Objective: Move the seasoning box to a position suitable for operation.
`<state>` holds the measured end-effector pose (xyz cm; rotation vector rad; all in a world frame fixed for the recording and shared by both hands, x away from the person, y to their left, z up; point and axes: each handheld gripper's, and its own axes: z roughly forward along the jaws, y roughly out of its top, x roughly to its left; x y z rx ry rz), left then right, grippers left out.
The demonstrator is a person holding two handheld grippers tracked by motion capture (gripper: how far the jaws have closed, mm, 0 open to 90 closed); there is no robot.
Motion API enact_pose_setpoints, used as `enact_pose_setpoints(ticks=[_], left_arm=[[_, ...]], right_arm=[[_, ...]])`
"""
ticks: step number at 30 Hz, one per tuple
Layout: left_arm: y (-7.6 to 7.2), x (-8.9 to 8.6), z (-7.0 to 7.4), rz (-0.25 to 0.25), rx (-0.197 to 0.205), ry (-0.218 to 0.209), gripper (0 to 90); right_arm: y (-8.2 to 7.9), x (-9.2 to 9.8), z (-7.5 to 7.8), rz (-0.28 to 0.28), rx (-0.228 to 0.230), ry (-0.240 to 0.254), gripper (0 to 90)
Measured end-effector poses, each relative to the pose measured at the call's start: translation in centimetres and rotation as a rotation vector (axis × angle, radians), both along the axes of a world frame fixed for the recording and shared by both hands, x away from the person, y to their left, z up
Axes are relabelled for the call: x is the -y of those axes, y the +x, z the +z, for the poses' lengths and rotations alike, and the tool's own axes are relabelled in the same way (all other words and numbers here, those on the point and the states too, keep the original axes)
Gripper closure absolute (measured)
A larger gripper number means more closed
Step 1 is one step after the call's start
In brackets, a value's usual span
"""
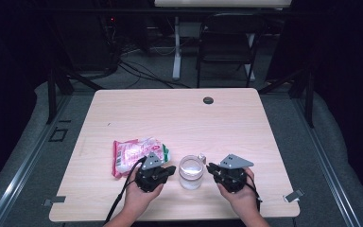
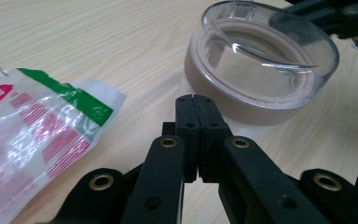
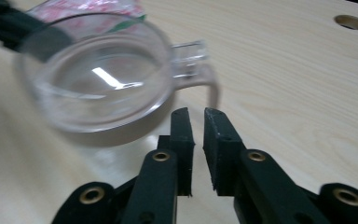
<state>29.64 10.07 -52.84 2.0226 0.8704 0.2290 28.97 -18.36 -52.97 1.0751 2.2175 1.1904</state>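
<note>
We saw a clear glass mug (image 1: pixel 191 171) standing on the bench (image 1: pixel 179 118) between both tongs. The left tongs (image 2: pixel 196 100) were pressed together, empty; the right tongs (image 3: pixel 196 114) stood slightly spread, near the mug's handle (image 3: pixel 193 65). We judged the handle the best grip. A snack bag (image 1: pixel 134 155) lay left of the mug, not blocking.

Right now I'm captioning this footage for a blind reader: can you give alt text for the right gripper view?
The right hand-held gripper, jaws slightly apart and empty, points at a clear glass mug standing on a light wooden table. The mug's handle faces the jaws, and a red-and-white plastic packet lies behind the mug.
</note>
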Motion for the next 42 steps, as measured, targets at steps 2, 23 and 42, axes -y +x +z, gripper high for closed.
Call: enact_pose_setpoints(ticks=[2, 23, 42], left_arm=[[-0.1, -0.3, 0.1, 0.006, 0.001, -0.01, 88.3], [-2.4, -1.0, -0.3, 0.019, 0.023, 0.017, 65.8], [-2.5, 2.3, -0.7, -0.067, 0.059, 0.013, 47.7]], right_arm=[[1.2, 0.4, -0.4, -0.009, -0.018, 0.003, 74.9], [4.4, -1.3, -2.3, 0.034, -0.075, -0.029, 84.7], [1.7, -0.6, -2.1, -0.128, -0.063, -0.055, 85.1]])
